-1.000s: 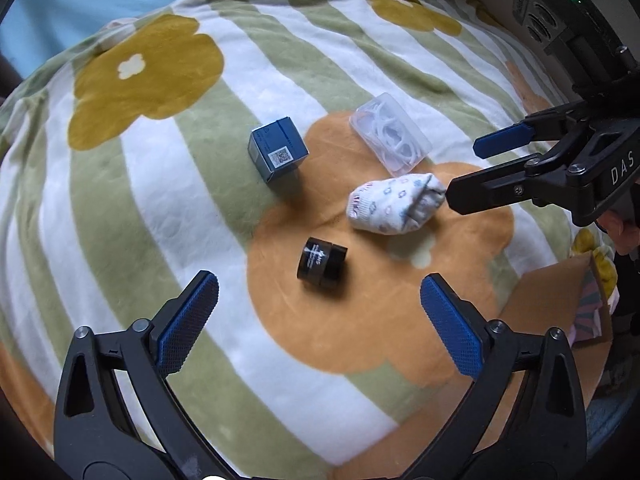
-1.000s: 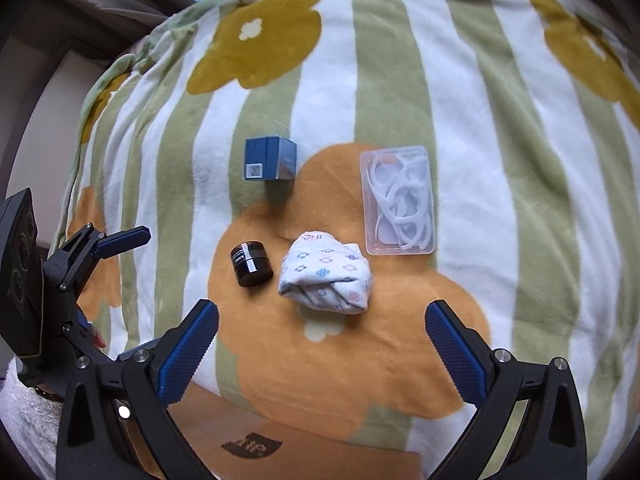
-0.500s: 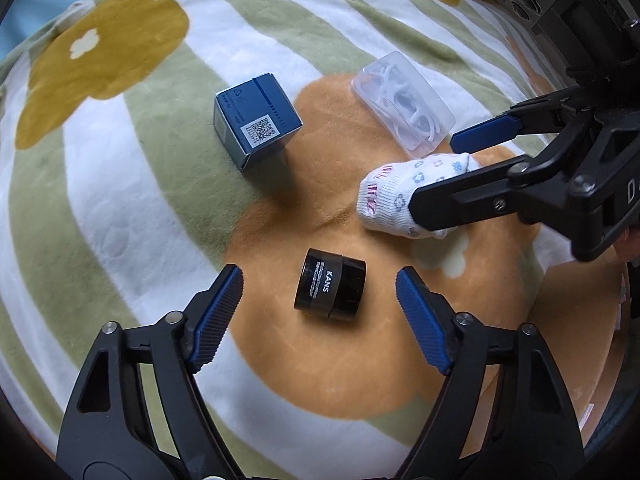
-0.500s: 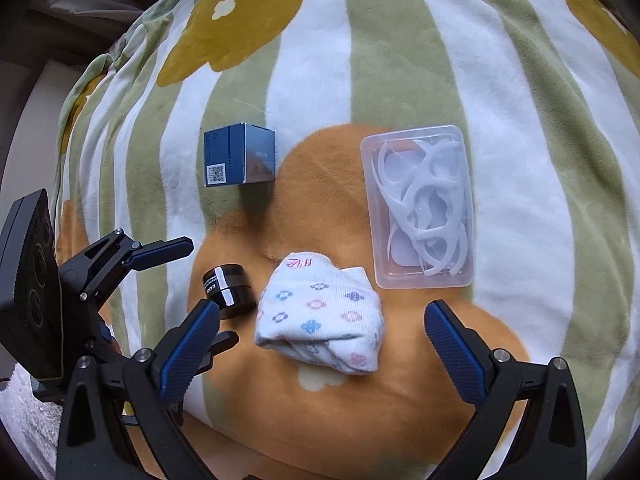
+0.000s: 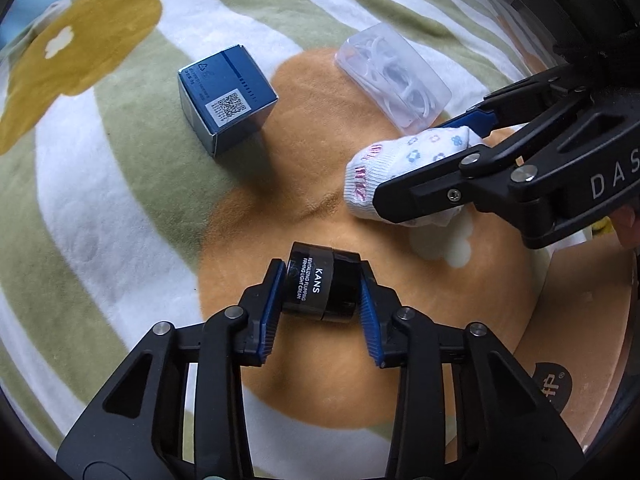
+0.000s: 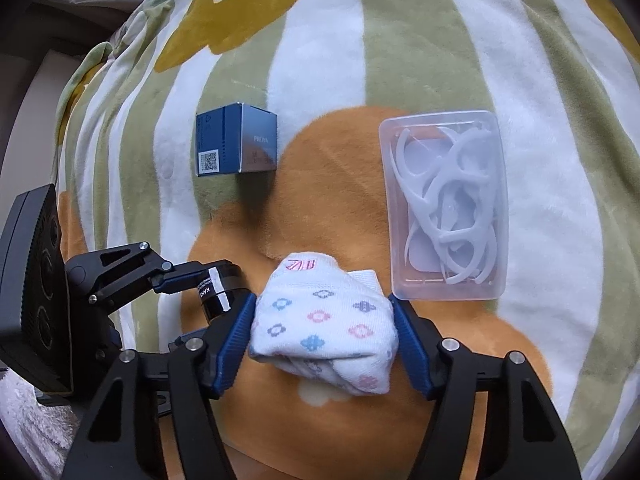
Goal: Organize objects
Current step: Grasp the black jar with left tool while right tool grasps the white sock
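My left gripper [image 5: 322, 304] is shut on a small black cream jar [image 5: 322, 284] lying on its side on the blanket; the jar also shows in the right wrist view [image 6: 218, 290]. My right gripper [image 6: 324, 334] is closed on a rolled white sock with coloured flower prints [image 6: 324, 328]; the sock also shows in the left wrist view [image 5: 404, 164]. A blue carton [image 5: 226, 98] stands beyond the jar. A clear plastic box of white floss picks [image 6: 444, 206] lies to the right of the sock.
Everything rests on a soft striped blanket with orange and yellow flowers [image 5: 100, 184]. A brown cardboard box [image 5: 576, 360] sits at the blanket's near right edge. The two grippers are close together, side by side.
Both grippers moved down and forward to the objects. The left jaws closed on the black jar and the right jaws closed on the sock.
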A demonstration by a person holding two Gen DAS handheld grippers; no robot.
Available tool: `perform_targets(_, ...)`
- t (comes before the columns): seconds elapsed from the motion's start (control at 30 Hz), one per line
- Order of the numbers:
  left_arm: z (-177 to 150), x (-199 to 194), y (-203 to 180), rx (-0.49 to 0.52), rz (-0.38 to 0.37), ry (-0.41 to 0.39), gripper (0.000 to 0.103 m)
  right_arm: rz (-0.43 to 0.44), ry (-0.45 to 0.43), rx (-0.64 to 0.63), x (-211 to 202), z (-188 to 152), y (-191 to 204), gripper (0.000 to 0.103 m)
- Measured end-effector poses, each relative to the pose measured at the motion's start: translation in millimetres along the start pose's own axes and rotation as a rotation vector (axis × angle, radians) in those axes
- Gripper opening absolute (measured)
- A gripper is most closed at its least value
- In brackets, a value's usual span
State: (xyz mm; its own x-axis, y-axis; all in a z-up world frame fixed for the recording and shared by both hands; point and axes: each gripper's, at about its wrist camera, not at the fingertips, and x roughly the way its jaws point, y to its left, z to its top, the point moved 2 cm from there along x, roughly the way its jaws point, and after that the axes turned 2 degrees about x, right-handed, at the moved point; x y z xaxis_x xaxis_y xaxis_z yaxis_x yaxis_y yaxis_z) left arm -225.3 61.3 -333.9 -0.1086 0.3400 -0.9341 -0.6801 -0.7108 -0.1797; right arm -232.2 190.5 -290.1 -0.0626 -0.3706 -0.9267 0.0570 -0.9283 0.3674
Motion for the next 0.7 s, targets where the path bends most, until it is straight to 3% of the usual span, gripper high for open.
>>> perform_targets(0.7, -4.3, -31.2, -1.3, -0.056, 0.001, -0.039, 0.027, -0.021, -0.062, -0.061, -30.8, 0.1, 11.2, 0.06)
